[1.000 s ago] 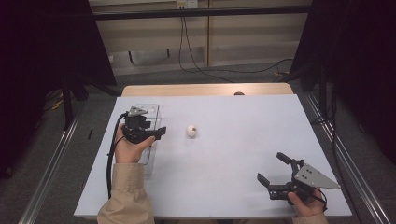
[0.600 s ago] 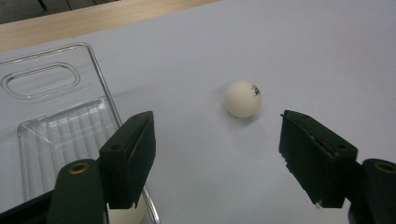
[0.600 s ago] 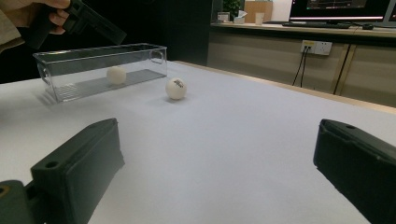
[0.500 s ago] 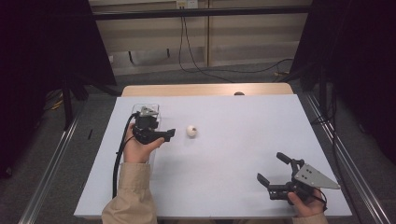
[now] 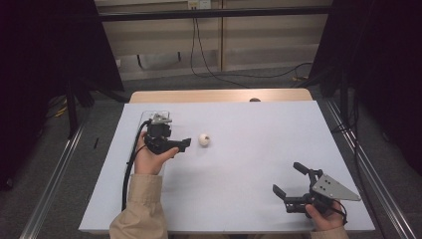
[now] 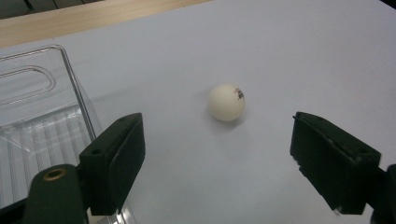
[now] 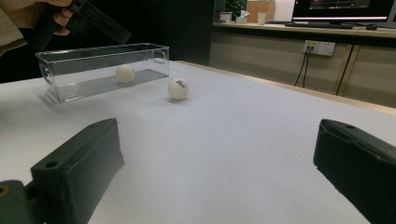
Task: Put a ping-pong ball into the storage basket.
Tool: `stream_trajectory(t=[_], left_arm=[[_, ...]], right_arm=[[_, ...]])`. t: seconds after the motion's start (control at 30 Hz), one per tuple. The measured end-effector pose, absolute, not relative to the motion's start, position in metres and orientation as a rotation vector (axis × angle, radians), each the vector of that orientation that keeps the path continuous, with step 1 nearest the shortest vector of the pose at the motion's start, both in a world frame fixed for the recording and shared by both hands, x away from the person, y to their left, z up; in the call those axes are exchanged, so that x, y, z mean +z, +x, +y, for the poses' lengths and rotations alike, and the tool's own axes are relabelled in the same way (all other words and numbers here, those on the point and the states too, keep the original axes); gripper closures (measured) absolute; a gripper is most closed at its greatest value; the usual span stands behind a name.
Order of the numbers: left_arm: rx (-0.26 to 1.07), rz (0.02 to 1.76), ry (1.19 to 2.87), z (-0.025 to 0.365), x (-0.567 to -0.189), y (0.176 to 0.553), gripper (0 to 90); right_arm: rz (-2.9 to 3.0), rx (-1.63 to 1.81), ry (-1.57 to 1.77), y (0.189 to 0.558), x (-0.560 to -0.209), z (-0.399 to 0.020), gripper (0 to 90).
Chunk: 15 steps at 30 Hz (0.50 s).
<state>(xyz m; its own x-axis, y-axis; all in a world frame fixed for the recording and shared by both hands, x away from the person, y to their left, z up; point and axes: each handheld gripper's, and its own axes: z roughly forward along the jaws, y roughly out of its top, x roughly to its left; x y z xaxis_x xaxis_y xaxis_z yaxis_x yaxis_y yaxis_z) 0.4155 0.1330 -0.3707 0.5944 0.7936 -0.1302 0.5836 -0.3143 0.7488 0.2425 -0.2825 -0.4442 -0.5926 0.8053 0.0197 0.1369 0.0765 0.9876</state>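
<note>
You work on a white table [image 5: 239,164] with a wooden strip along its far edge, dark curtains at both sides. Your left gripper [image 5: 180,144], jaws just opening with nothing between them, sits by the clear box [image 6: 32,116]. The white ball [image 5: 204,140] lies just beyond it. Your right gripper [image 5: 288,179] rests wide open and empty near the table's front corner.

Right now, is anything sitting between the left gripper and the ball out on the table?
Nothing visible. The left gripper has just been opening its jaws, with nothing between them, and bare white table runs ahead to the white ball. The clear plastic box stands off to one side, apart from the ball.
</note>
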Motion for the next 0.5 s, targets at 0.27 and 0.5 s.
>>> stream_trajectory(t=[0.27, 0.5], left_arm=[[0.321, 1.068, 2.042, 0.124, -0.372, 0.415, 15.6], [0.311, 1.061, 2.042, 0.12, -0.372, 0.415, 14.8]], right_arm=[[1.811, 1.554, 0.927, 0.243, -0.444, -0.283, 0.4], [1.811, 1.558, 0.928, 0.243, -0.444, -0.282, 0.4]])
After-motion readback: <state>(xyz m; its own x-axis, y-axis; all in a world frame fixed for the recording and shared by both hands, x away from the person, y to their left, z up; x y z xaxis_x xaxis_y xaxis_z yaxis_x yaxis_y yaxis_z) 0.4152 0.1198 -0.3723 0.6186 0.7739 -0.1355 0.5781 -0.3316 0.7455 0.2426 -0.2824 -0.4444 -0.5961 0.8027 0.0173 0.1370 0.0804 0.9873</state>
